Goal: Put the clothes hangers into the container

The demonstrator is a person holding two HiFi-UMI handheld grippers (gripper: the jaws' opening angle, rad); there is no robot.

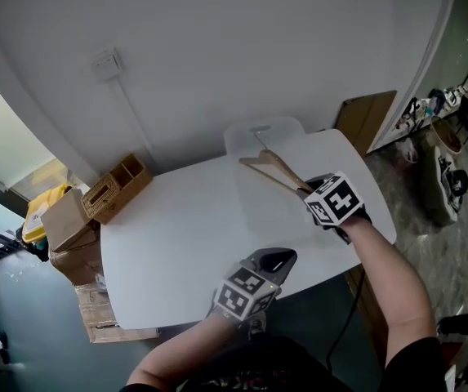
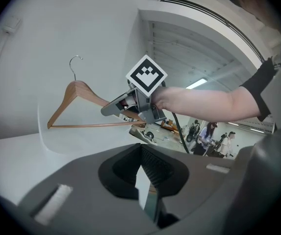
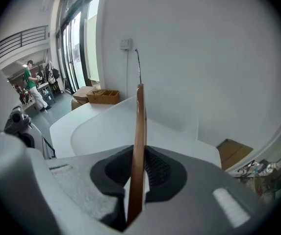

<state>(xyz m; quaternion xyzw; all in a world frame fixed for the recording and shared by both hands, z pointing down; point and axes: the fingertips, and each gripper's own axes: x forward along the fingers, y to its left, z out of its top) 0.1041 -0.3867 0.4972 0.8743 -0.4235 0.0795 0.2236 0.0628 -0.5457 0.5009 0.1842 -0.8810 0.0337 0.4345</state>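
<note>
A wooden clothes hanger (image 1: 273, 168) with a metal hook hangs over the clear plastic container (image 1: 262, 125) at the back of the white table (image 1: 176, 243). My right gripper (image 1: 305, 190) is shut on the hanger's lower end, at the container's right side. In the right gripper view the hanger bar (image 3: 139, 131) runs up from between the jaws (image 3: 138, 180), over the container (image 3: 96, 131). My left gripper (image 1: 278, 260) is at the table's near edge, its jaws a narrow gap apart with nothing in them. The left gripper view (image 2: 147, 180) shows the hanger (image 2: 76, 89) held by the right gripper (image 2: 125, 104).
A wooden organiser box (image 1: 118, 188) sits at the table's left corner, with cardboard boxes (image 1: 66, 219) on the floor beside it. A brown board (image 1: 366, 117) leans behind the table's right end. A wall with a socket (image 1: 107, 64) is just behind the container.
</note>
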